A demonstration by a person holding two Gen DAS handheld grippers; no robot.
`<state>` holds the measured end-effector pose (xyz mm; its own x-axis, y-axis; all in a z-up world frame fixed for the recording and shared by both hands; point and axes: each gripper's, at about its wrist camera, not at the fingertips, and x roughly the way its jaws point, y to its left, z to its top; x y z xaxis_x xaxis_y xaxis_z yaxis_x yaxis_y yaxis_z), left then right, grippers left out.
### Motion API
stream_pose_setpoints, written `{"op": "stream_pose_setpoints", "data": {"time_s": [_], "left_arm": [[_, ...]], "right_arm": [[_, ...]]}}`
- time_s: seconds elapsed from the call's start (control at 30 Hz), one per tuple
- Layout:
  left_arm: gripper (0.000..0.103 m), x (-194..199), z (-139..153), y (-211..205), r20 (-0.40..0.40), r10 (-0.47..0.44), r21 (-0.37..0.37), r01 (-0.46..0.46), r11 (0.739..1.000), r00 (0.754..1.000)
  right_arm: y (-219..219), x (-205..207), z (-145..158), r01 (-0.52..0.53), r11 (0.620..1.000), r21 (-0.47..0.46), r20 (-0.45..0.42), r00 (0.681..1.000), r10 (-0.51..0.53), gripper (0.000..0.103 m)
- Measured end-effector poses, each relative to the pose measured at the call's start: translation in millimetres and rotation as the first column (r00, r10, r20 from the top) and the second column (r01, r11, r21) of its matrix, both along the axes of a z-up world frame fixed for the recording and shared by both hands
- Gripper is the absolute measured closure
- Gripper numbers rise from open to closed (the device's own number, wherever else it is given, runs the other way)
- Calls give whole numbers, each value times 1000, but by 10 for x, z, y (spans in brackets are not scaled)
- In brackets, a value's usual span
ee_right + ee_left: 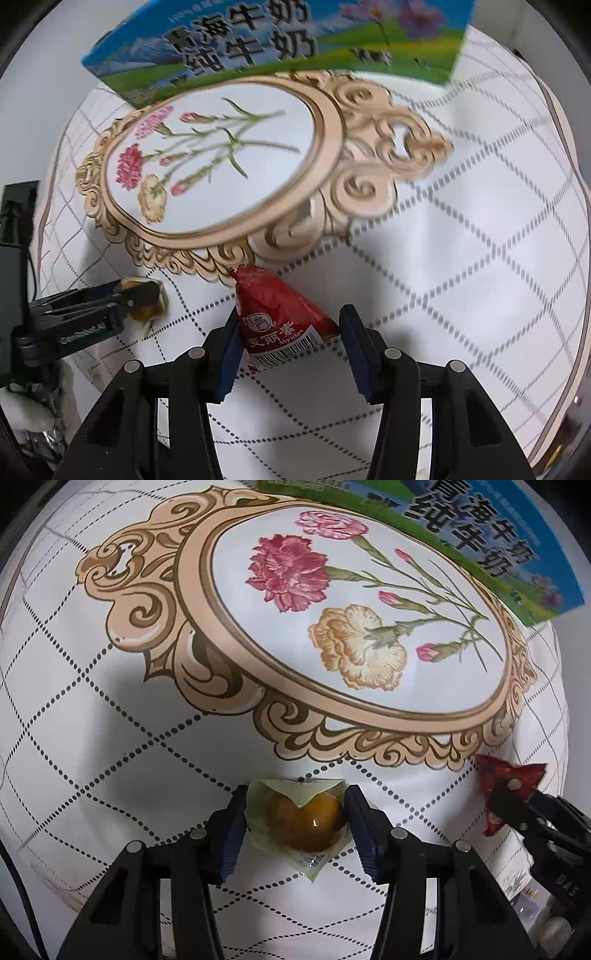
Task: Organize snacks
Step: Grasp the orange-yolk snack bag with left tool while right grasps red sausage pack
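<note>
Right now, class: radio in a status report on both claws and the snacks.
Left claw shut on amber jelly snack. Right claw shut on red snack packet. Milk carton ahead, nothing between.

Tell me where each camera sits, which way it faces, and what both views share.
Left wrist: on the left hand-held gripper, looking down its fingers at a wrapped amber snack between the pads; the right hand-held gripper shows at the right edge.
Right wrist: on the right hand-held gripper, looking steeply down at a red packet; the left one shows at left.
Shared: both snacks, milk box, flower tablecloth.
</note>
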<state>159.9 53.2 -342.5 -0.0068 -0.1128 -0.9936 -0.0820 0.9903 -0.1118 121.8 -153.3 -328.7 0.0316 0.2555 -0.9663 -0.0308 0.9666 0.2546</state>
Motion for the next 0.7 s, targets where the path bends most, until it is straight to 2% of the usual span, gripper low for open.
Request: {"op": "stream_pose_setpoints", "data": {"time_s": [0.13,0.3,0.37,0.57,0.7], "left_arm": [[55,-166,74,39,-38,-48,-13,47,999,998],[52,-322,-8,53,-58,-87,-23,86,996,994],[48,-301,-64,88,-76,-81,-40,78,996,994],[46,-244,-146,52,-103,-92,-18,90,996,990],[40,-114,-105,-76,-143,-98,-51,92,994,985]], "right_arm": [[21,-126,-61,32,999,-21,-26,999,-32,50],[108,-223,-130,24,999,-26,-44,999,-25,48],[136,-207,-148,15,1000,-24,-41,999,-16,47],[192,0,-206,-19,999,-33,-51,999,17,46],[161,57,-226,-21,1000,-23,-59,998,19,45]]}}
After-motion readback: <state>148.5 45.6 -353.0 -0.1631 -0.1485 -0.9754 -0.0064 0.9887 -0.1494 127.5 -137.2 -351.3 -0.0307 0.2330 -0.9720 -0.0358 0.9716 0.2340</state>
